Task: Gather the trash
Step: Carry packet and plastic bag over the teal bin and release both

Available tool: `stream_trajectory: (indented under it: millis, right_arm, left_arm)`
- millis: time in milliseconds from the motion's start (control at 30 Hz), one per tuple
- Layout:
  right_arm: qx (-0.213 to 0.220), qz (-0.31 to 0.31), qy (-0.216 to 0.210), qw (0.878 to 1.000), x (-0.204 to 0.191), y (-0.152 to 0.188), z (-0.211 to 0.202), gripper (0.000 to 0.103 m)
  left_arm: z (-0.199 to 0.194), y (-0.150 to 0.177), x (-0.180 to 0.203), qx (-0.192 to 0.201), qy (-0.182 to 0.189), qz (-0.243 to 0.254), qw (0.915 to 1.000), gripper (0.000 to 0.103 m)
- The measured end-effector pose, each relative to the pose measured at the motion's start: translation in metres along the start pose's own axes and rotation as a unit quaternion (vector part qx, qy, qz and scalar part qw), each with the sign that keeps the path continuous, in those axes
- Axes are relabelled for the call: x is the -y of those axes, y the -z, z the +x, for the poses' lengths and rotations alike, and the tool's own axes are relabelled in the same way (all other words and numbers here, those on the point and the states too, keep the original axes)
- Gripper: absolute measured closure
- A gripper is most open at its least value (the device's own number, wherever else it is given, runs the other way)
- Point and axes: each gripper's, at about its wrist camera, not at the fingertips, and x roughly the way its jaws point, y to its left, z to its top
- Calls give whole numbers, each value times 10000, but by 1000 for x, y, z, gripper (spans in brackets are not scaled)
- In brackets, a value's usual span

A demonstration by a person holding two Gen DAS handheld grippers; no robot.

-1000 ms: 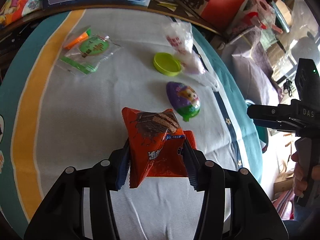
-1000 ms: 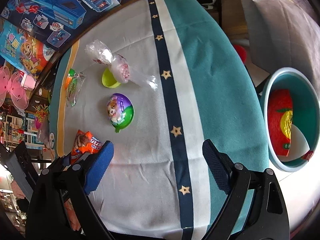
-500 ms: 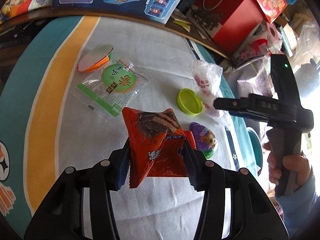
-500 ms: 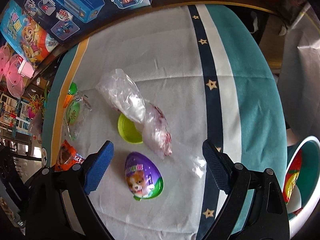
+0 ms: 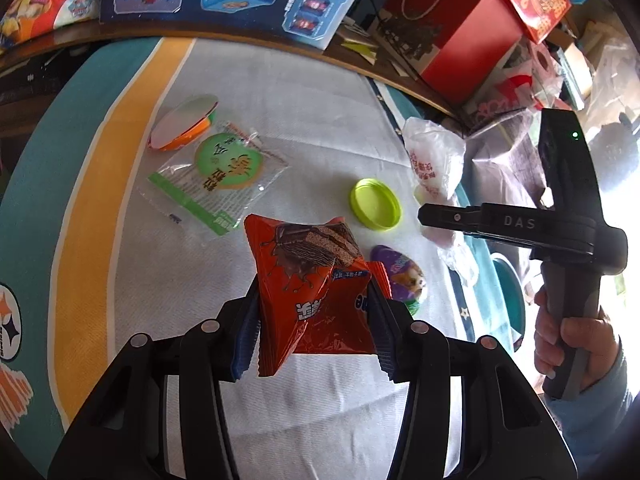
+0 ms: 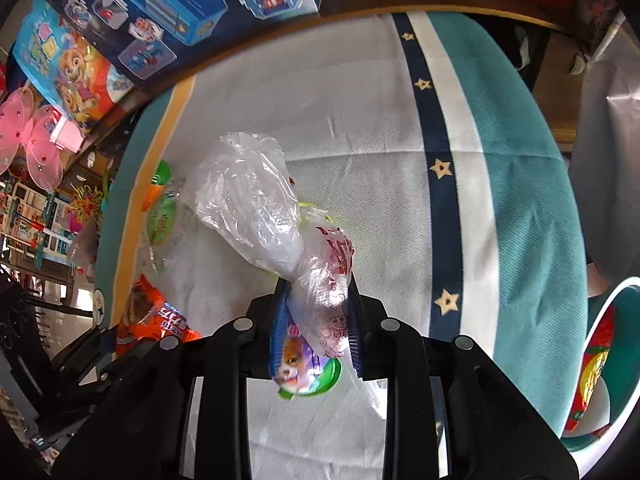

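**Claws loaded, bin lay far right**

Left claw (image 5: 314,312) gripped the orange snack wrapper (image 5: 308,280) above the table (image 5: 320,92). Right claw (image 6: 316,320) was closing on the crumpled plastic bag (image 6: 256,212), long axis trailing up-left. Teal bin (image 6: 618,308) sat right, nearer the right claw.

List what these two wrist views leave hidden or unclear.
- Right wrist view: the purple toy egg is partly covered by the clear plastic bag, on which the right hand-held gripper is closing.
- Right wrist view: the teal bin is cut off by the frame edge.
- Left wrist view: the orange wafer wrapper in the left hand-held gripper hides the cloth behind it.
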Motion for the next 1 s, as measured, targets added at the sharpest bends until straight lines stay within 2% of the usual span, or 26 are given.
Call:
stream_trajectory:
  millis: [433, 667, 1000]
  right_arm:
    - [405, 529, -96, 9977, 50, 50, -73, 78]
    - [730, 948, -39, 9928, 101, 82, -116, 77]
    - [1137, 1570, -23, 9810, 177, 123, -161, 75]
  left_arm:
    - [-16, 9, 80, 57, 74, 768, 9970, 53]
    - [-7, 18, 145, -46, 222, 1381, 9902, 53]
    - [22, 34, 227, -306, 346, 1986, 9790, 53]
